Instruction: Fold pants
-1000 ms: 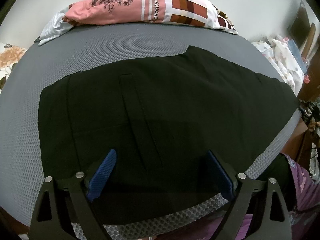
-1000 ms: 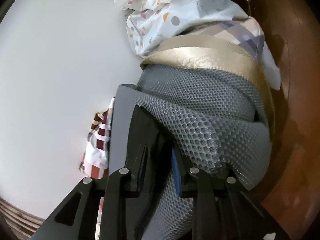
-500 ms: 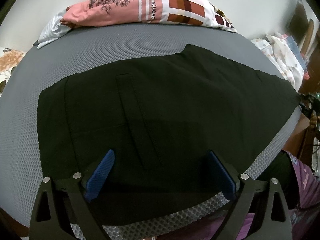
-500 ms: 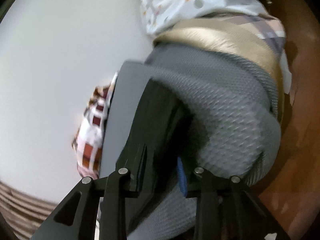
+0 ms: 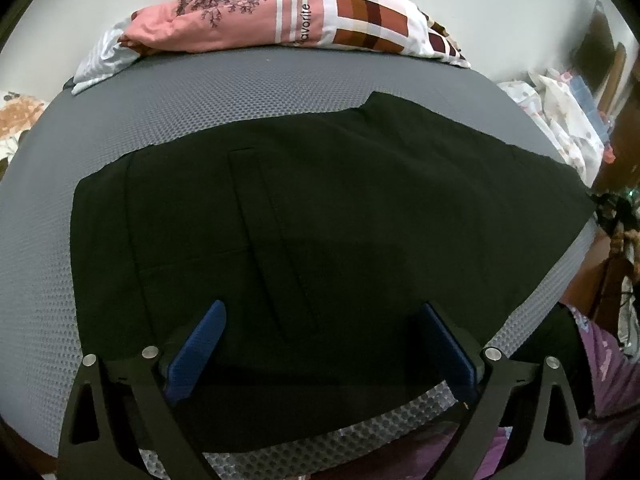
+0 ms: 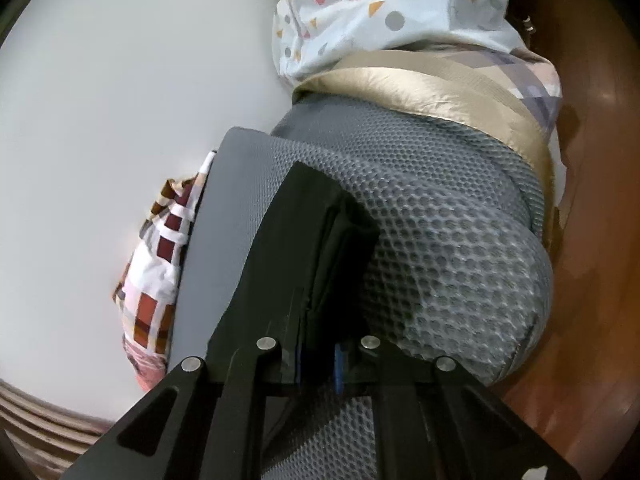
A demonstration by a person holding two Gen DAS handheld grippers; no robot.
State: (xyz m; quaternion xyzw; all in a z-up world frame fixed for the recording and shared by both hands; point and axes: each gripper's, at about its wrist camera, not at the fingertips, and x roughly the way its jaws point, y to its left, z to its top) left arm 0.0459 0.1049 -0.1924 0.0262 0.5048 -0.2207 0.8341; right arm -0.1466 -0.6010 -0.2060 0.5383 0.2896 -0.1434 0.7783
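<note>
Black pants lie flat across the grey mesh mattress, one end reaching its right edge. My left gripper hovers open over the near part of the pants, its blue pads wide apart with only flat cloth below. In the right wrist view, the folded end of the pants runs up from between the fingers over the mattress corner. My right gripper has its jaws closing tight on that black cloth, with the pads almost hidden by it.
A pink and plaid pillow lies along the wall at the far side. White patterned bedding and a gold cloth are piled beyond the mattress corner. Wooden floor is at the right. A person's purple clothing shows at the bottom right.
The right gripper's jaws have narrowed onto the pants' end, and its view has rolled and shifted a little. The left gripper and the spread pants look the same.
</note>
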